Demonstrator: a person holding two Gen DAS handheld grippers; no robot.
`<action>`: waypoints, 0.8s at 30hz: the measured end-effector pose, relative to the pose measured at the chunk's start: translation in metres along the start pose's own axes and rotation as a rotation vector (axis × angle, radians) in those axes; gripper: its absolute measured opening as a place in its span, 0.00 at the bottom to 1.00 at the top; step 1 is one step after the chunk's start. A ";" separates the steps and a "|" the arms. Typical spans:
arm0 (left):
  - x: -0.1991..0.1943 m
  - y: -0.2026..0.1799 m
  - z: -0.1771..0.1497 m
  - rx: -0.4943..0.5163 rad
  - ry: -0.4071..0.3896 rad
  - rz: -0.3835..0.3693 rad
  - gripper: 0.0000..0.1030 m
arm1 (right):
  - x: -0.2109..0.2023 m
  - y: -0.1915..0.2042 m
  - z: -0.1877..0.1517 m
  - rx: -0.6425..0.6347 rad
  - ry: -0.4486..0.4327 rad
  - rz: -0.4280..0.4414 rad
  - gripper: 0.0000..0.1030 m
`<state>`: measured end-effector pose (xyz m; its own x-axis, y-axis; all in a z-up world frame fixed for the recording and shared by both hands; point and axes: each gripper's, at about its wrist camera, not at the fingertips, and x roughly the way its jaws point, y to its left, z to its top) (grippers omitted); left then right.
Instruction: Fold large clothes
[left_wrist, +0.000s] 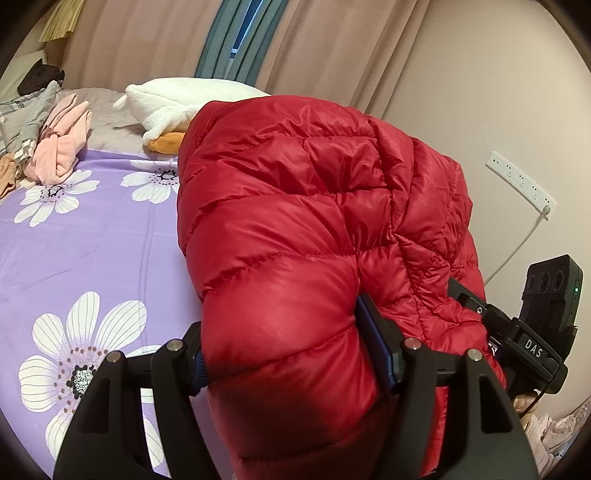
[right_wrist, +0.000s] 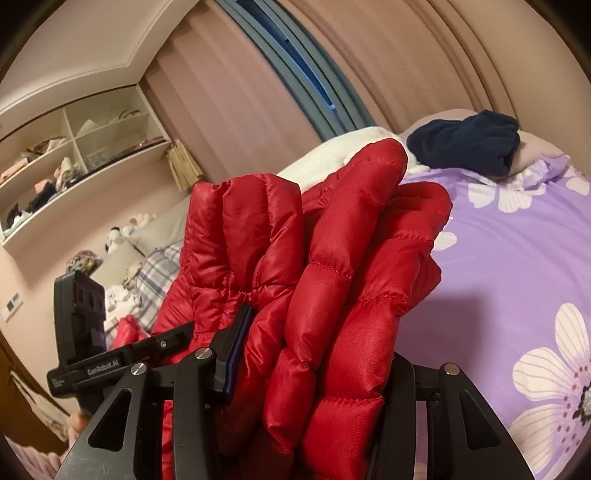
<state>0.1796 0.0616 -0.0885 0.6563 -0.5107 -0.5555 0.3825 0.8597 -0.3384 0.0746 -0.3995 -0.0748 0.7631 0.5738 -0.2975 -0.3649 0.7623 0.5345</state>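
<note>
Bulging red quilted down jacket (left_wrist: 295, 206), glossy, bunched thick.

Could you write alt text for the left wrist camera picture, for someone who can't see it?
A puffy red quilted jacket fills the middle of the view, bunched and clamped in the left gripper. Behind it lies a bed with a purple flowered sheet, a pile of pink clothes and a white plush pillow before beige curtains.

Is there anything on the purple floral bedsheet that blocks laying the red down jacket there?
Nothing visible does. Both grippers, left and right, clamp the jacket above bare sheet; pink clothes lie far off.
</note>
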 end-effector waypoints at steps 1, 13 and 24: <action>-0.002 -0.001 -0.001 -0.002 -0.002 0.001 0.65 | 0.001 0.000 0.000 -0.003 0.001 0.002 0.46; -0.013 0.002 -0.008 -0.027 -0.012 0.010 0.65 | 0.009 0.000 0.007 -0.032 0.019 0.022 0.46; -0.018 0.002 -0.010 -0.044 -0.018 0.018 0.65 | 0.015 -0.002 0.012 -0.049 0.036 0.036 0.46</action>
<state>0.1619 0.0726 -0.0864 0.6745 -0.4944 -0.5483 0.3415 0.8674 -0.3620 0.0935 -0.3962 -0.0707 0.7297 0.6108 -0.3075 -0.4183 0.7544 0.5059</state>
